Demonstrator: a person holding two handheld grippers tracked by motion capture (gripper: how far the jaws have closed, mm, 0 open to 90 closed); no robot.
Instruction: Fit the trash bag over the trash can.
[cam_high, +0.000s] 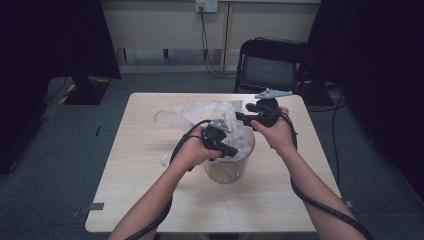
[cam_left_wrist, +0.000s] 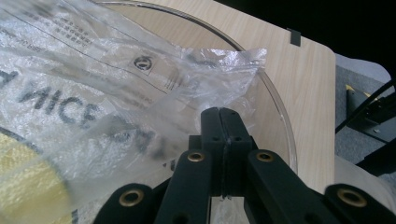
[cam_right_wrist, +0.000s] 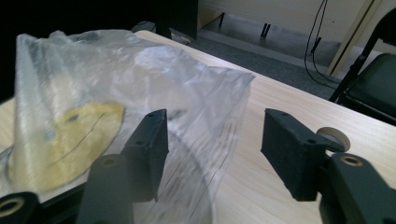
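A clear plastic bag (cam_high: 195, 112) with black print and a yellow smiley face (cam_right_wrist: 70, 140) lies half in a clear round container (cam_high: 227, 172) at the middle of the table. My left gripper (cam_high: 227, 150) sits over the container's near rim (cam_left_wrist: 275, 102), and its jaws (cam_left_wrist: 219, 112) are shut on a fold of the bag (cam_left_wrist: 93, 93). My right gripper (cam_high: 240, 117) hovers at the container's far side with its jaws (cam_right_wrist: 215, 135) open. The bag's loose edge (cam_right_wrist: 224, 107) hangs between them, close to the left pad, and is not pinched.
The light wooden table (cam_high: 150, 190) has bare room in front and on both sides. A black chair (cam_high: 270, 65) stands behind the far edge, with cables on the floor beside it. A dark stand base (cam_high: 85, 90) is at the far left.
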